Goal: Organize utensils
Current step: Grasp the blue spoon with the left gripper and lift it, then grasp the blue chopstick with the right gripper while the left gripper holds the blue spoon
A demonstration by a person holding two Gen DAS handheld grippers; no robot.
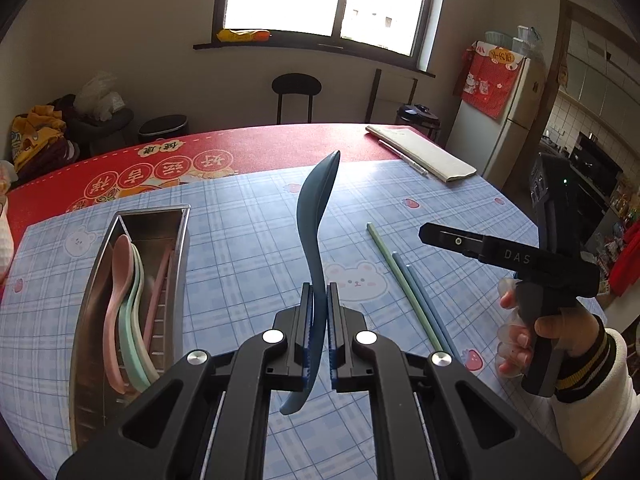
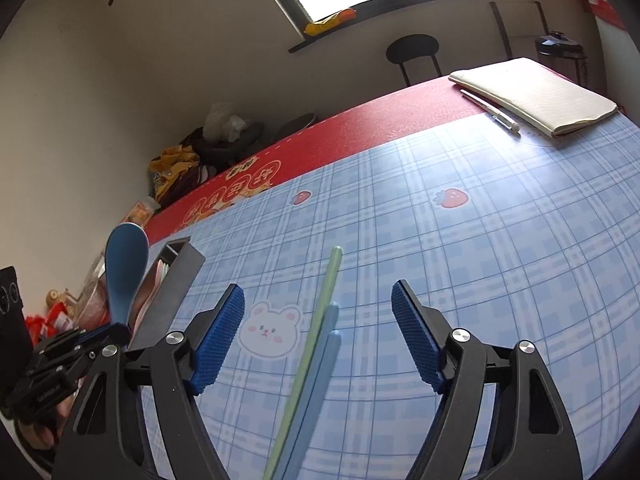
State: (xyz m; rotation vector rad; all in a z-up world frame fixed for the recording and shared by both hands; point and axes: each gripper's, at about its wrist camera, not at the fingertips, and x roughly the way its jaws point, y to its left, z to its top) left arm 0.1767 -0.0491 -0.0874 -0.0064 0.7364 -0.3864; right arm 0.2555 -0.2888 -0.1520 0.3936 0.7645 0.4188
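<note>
At the left, the steel tray (image 1: 182, 240) already holds pastel spoons (image 1: 120, 304). The left gripper (image 1: 319, 320), clamped on the dark blue spoon (image 1: 316, 216), should carry it over and lay it lengthwise; its long axis runs near to far, bowl pointing far. At the right, three chopsticks (image 2: 316, 356) lie between the spread jaws of the right gripper (image 2: 318, 340).

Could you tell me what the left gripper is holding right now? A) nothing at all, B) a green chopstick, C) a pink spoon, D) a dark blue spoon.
D: the left gripper is shut on the handle of the dark blue spoon, lifted above the table, while the pink spoon lies in the metal tray and the green chopstick lies on the table.
</note>
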